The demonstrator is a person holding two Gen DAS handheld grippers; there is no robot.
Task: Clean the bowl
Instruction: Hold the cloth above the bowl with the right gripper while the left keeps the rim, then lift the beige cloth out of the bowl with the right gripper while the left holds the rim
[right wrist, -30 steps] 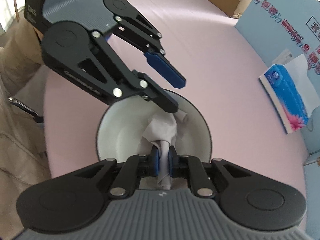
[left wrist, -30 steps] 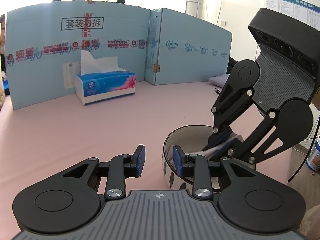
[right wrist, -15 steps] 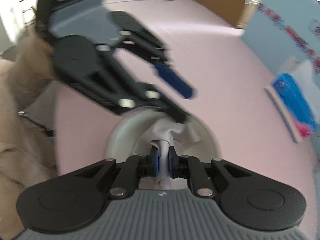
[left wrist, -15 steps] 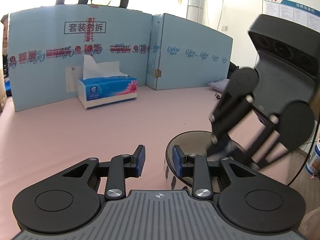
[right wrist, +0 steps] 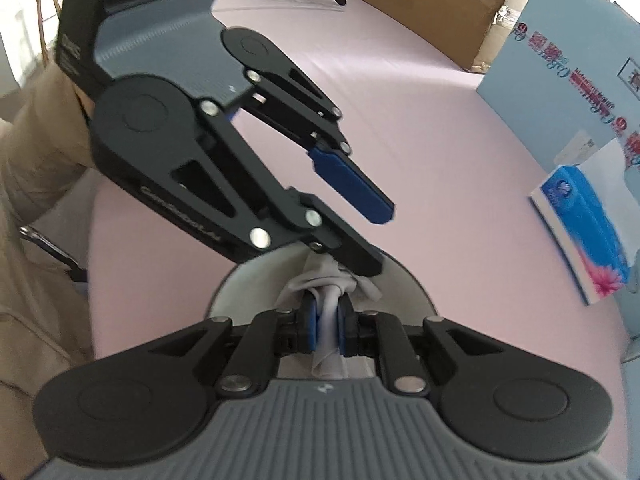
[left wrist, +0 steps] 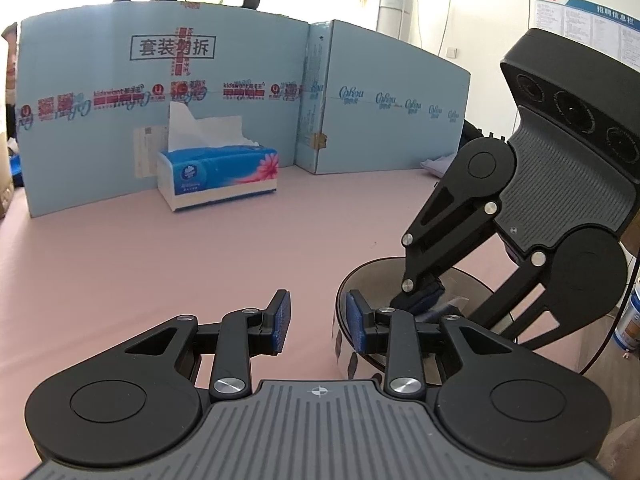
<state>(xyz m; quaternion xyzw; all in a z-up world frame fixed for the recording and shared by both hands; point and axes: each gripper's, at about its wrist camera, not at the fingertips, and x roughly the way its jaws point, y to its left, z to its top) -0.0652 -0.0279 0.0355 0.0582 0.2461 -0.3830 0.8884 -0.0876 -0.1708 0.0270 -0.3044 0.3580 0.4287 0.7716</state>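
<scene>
The bowl point(left wrist: 352, 280), dark outside and white inside point(right wrist: 240, 292), rests on the pink table near its right edge. My left gripper point(left wrist: 318, 322) is open and straddles the near rim, one blue pad inside and one outside. From the upper right, my right gripper point(left wrist: 424, 300) reaches down into the bowl. In the right wrist view that gripper point(right wrist: 328, 314) is shut on a crumpled white tissue point(right wrist: 326, 280), which presses against the bowl's inside close to the left gripper's point(right wrist: 380, 242) lower finger. The bowl's bottom is mostly hidden.
A blue tissue box point(left wrist: 218, 176) with a sheet sticking up stands at the back of the table, also at the right point(right wrist: 584, 232). Blue cardboard panels point(left wrist: 160, 92) wall off the back. A brown carton point(right wrist: 432, 0) lies beyond. A beige sleeve point(right wrist: 32, 200) is at left.
My right gripper has swept the tissue across the bowl's inside toward the left gripper's lower finger, bunching it up. The left gripper stays open astride the rim.
</scene>
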